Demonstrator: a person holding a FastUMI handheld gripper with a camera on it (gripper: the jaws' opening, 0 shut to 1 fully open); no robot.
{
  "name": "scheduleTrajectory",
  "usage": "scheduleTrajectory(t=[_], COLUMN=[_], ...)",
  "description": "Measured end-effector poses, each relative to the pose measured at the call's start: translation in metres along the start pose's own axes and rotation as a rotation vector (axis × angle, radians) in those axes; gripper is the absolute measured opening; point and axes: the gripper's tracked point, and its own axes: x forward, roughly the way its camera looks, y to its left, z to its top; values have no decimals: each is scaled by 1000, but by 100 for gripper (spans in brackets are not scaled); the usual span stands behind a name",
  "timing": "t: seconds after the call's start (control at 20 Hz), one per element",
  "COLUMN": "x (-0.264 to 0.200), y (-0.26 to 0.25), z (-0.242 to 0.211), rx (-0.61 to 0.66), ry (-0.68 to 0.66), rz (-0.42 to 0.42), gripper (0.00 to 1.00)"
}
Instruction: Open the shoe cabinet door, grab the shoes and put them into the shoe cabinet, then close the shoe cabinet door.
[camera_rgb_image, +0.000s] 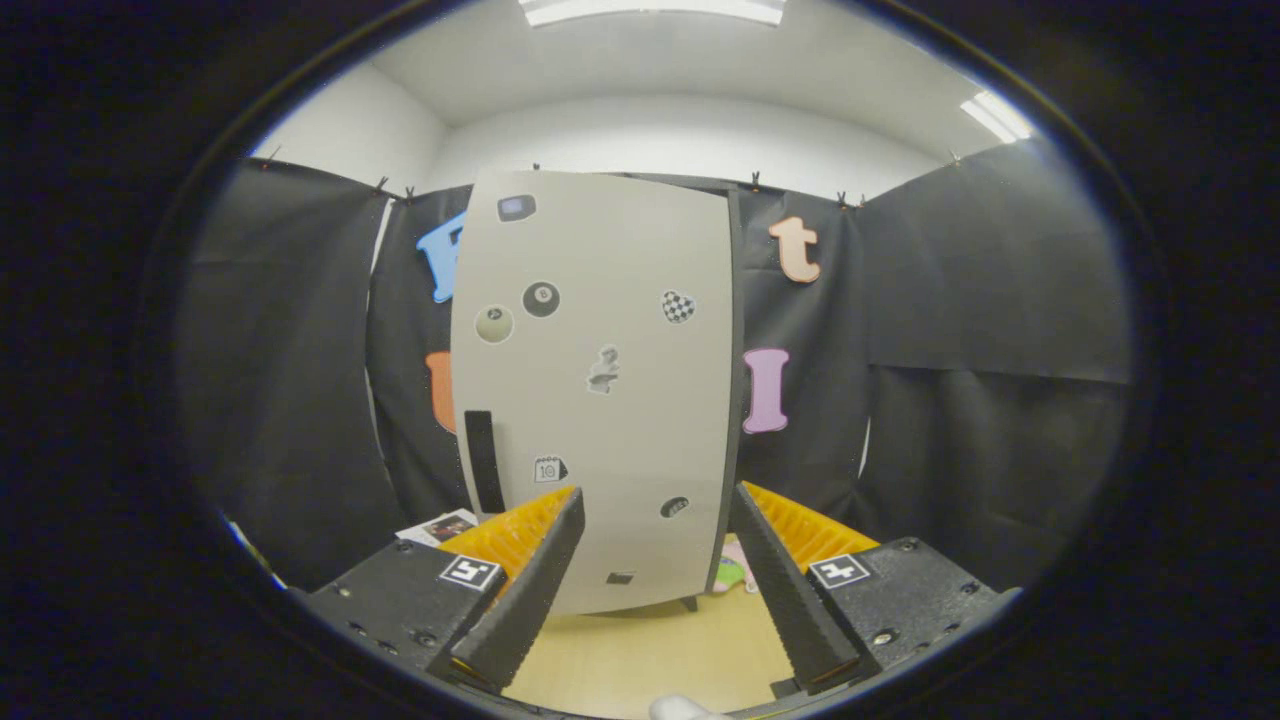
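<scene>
We hold hand-held gripper (660, 535) wide, empty. Tall pale-grey sticker-covered shoe cabinet door (600, 400) shut, beyond fingers; slim black handle (484, 462) ahead-left. Risk, we judge: fingers slip off slim handle.

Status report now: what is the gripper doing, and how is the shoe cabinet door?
Gripper open, holding nothing. Shoe cabinet door shut, straight ahead beyond the fingers, dark handle at its left edge. Nothing between fingers and door.
</scene>
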Motion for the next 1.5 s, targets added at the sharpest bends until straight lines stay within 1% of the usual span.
scheduleTrajectory(t=[0.05,0.25,0.4,0.6,0.8,0.9,1.35,1.5], x=[-9,-35,-56,-70,-72,-73,-66,-67], y=[-2,7,11,11,-3,-11,-20,-23], z=[1,-8,-13,-13,-17,-20,-29,-21], rx=[-2,-24,-16,-21,-17,4,6,-5], ry=[-4,15,16,3,0,4,31,2], rz=[-11,6,21,24,0,-15,-14,-25], gripper=[97,97,97,97,97,97,97,97])
